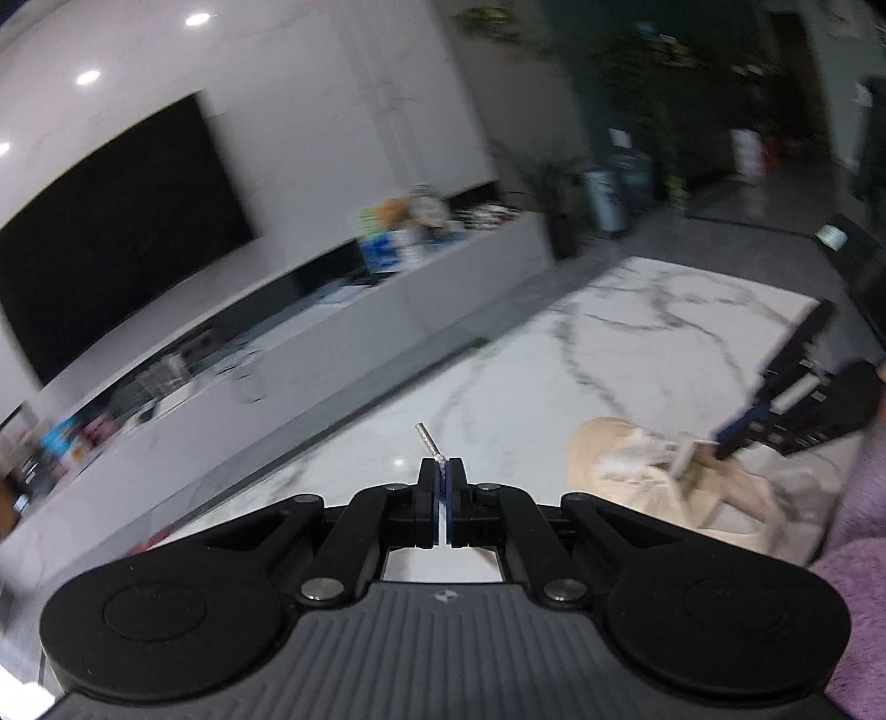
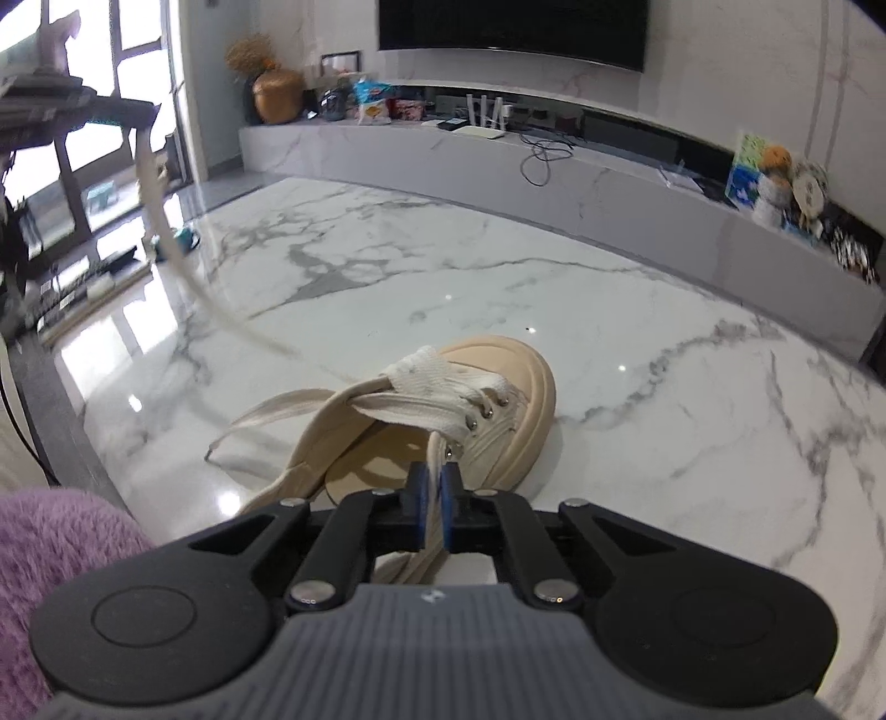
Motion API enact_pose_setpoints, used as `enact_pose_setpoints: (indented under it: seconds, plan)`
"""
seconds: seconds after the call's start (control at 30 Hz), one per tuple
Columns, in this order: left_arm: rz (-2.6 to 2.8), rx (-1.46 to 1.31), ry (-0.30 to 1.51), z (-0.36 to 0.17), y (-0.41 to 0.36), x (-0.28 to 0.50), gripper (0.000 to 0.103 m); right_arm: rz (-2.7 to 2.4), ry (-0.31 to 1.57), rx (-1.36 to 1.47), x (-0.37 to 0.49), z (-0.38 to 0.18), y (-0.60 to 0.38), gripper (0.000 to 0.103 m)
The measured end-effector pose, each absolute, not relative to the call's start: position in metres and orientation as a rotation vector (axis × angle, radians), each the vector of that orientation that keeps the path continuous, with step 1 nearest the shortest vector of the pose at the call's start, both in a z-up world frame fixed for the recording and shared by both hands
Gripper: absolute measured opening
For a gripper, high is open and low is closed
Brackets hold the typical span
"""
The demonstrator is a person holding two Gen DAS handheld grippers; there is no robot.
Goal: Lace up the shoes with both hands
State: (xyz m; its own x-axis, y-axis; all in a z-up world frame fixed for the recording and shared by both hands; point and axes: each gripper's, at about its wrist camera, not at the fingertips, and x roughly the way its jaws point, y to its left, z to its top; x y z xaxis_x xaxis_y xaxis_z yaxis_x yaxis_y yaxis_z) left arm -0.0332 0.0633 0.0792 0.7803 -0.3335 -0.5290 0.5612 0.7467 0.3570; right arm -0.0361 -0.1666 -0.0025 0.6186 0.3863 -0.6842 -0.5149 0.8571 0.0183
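The left gripper [image 1: 442,471] is pinched shut on the lace end [image 1: 427,438], its metal tip poking out above the marble table [image 1: 664,310]. The right gripper [image 2: 435,476] is closed on the other lace [image 2: 434,448] just behind the eyelets of the beige shoe [image 2: 498,410], which lies on the table before a long marble TV bench [image 2: 554,171] and dark screen [image 2: 512,27]. A purple sleeve [image 2: 50,548] shows low left

- The left claw [image 1: 442,471] has black linkage arms, silver pivot screws and blue pads on its fingers.
- Its grey ribbed housing carries a small white emblem, flanked by two round black caps.
- The right claw [image 2: 434,477] is built alike.
- A fuzzy lilac sleeve [image 2: 50,548] covers the arm.
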Motion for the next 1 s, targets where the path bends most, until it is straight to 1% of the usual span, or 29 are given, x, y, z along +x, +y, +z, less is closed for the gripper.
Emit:
enact_pose_setpoints:
  seconds: [0.2,0.57,0.83,1.0]
  plan:
    - [-0.693,0.671,0.474,0.051,0.006,-0.035,0.0,0.502,0.759,-0.096,-0.031,-0.005,-0.178,0.006]
    - [-0.924,0.867,0.614,-0.012,-0.063,-0.023,0.0,0.481,0.783,0.001,-0.027,-0.01,-0.189,0.006]
    - [-0.967,0.903,0.645,-0.035,-0.078,-0.014,0.0,0.488,0.779,0.0,-0.027,-0.011,-0.19,0.006]
    - [-0.981,0.911,0.643,-0.031,-0.075,-0.017,0.0,0.492,0.777,-0.004,-0.027,-0.011,-0.191,0.006]
